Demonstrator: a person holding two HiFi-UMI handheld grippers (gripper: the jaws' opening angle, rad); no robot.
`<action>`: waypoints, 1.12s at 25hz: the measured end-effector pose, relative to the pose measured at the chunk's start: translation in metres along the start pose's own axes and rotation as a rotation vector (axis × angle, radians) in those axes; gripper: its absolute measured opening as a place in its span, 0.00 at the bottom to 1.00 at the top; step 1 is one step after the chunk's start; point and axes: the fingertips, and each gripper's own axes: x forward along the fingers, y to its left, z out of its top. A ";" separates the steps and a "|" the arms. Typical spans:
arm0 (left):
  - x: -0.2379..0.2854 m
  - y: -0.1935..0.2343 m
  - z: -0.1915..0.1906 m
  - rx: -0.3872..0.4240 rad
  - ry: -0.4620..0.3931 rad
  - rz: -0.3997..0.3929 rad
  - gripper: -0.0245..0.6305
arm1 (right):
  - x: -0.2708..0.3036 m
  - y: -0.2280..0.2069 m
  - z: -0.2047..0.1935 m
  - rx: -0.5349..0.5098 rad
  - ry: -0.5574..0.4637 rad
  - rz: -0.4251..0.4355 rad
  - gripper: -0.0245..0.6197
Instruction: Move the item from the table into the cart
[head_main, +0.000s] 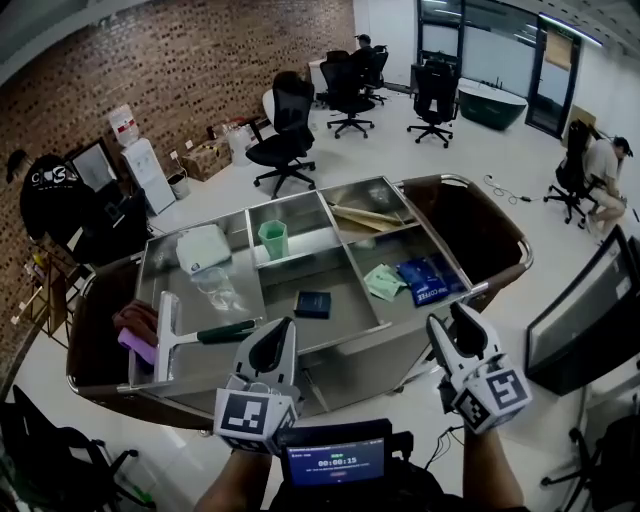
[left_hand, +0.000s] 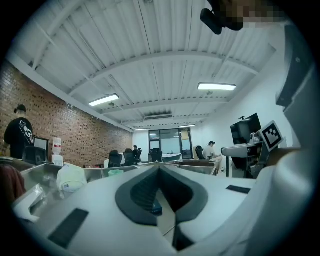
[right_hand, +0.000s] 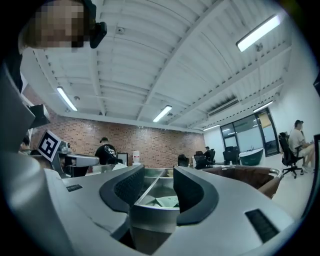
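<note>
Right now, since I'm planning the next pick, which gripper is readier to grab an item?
Right, probably: the right gripper is empty with jaws apart, while the left gripper is shut on nothing and must open first.

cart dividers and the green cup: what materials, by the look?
Cart dividers: likely stainless steel, brushed finish; grey sheet with soft reflections and folded edges. Green cup: probably plastic, matte; uniform pale green, no glints, but too small to be sure.

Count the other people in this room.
3: person in black standing by the brick wall, left; seated person far right; distant person at the back. Others may be hidden.
</note>
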 end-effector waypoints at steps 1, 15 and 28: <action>-0.002 0.000 -0.003 0.011 -0.004 -0.003 0.04 | -0.003 -0.001 -0.002 0.014 -0.007 -0.015 0.32; -0.017 0.005 -0.029 -0.006 0.022 0.025 0.04 | -0.012 0.000 -0.021 -0.035 0.005 -0.084 0.05; -0.017 0.011 -0.034 -0.020 0.030 0.031 0.04 | -0.008 0.000 -0.025 -0.042 0.022 -0.090 0.05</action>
